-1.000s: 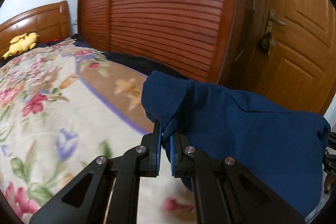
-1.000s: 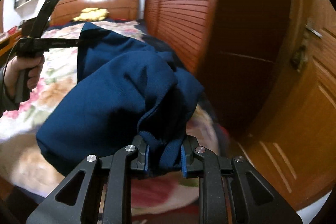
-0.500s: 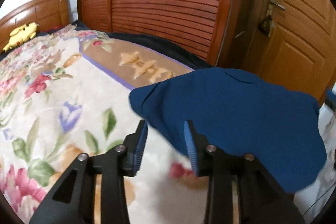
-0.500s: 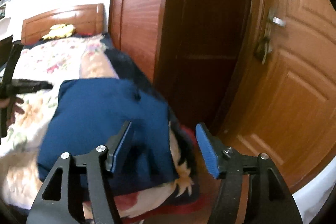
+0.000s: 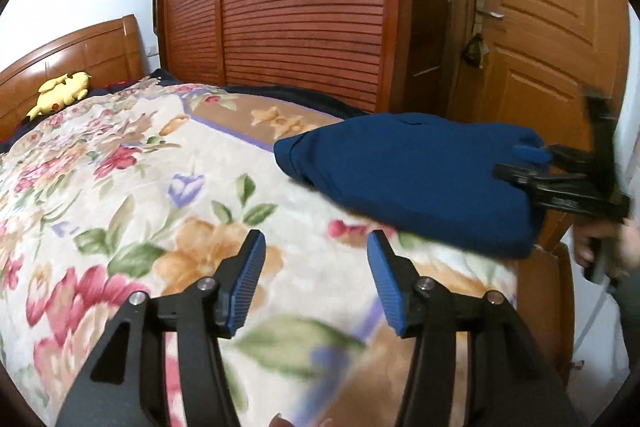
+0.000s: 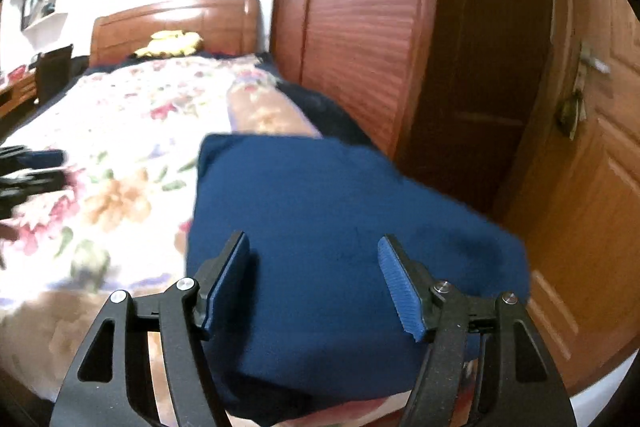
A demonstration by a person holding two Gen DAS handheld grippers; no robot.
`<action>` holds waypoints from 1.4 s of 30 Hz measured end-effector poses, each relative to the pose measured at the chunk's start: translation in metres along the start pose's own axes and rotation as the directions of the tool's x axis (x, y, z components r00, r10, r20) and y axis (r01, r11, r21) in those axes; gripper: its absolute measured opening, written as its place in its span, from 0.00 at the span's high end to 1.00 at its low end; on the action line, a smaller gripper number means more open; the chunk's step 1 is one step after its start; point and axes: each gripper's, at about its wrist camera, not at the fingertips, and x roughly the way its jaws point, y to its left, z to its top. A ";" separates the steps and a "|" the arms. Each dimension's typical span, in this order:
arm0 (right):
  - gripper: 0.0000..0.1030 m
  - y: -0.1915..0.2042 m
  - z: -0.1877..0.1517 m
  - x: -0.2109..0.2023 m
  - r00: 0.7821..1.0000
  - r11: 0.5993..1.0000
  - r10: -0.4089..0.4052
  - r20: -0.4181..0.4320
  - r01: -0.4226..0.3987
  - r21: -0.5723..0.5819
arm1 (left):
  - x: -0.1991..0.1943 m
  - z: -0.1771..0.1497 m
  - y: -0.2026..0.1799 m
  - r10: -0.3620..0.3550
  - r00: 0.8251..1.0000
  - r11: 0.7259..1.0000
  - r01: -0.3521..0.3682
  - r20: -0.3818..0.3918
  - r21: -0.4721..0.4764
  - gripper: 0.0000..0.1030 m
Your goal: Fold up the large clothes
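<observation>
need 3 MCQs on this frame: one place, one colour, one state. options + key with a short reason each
1. Where does the folded garment lie?
A. against the headboard
B. on the floral blanket near the bed's foot corner, on the wardrobe side
C. on the floor by the door

2. What colour is the plush toy by the headboard?
A. yellow
B. green
C. white

3. What state are the left tongs and right tongs in?
A. both shut on the garment
B. left shut, right open
C. both open, holding nothing

Key: B, the navy cloth rests on the floral blanket at the near corner beside the louvred wardrobe; A, the toy shows yellow in both views; C, each wrist view shows a wide gap between the blue pads with no cloth pinched.
</observation>
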 end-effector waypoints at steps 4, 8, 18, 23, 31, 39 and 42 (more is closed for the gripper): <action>0.33 -0.021 -0.019 0.014 0.999 0.998 0.018 -0.040 -0.015 0.068 | -0.038 -0.025 0.001 0.018 0.999 1.000 -0.018 0.032 -0.009 0.48; 0.32 -0.029 -0.032 0.020 0.997 0.994 0.048 -0.067 -0.041 0.105 | -0.071 -0.048 0.009 0.037 0.998 0.999 -0.035 0.055 -0.038 0.48; 0.30 0.012 -0.017 -0.034 0.998 0.995 -0.067 -0.010 0.068 0.073 | -0.137 -0.087 0.029 0.161 0.982 0.986 -0.156 0.095 -0.064 0.48; 0.26 0.052 -0.010 -0.058 1.000 0.999 0.008 0.018 -0.009 0.044 | -0.159 -0.106 0.037 0.208 0.974 0.976 -0.201 0.091 -0.089 0.48; 0.21 0.158 -0.008 -0.088 0.984 0.986 0.166 0.069 -0.164 -0.025 | -0.193 -0.137 0.056 0.315 0.945 0.940 -0.298 0.086 -0.164 0.47; 0.21 0.260 -0.011 -0.099 0.940 0.946 0.322 0.115 -0.316 -0.069 | -0.222 -0.163 0.088 0.467 0.882 0.861 -0.438 0.058 -0.259 0.48; 0.21 0.291 -0.019 -0.101 0.924 0.934 0.357 0.139 -0.349 -0.080 | -0.229 -0.176 0.098 0.515 0.856 0.828 -0.484 0.040 -0.284 0.48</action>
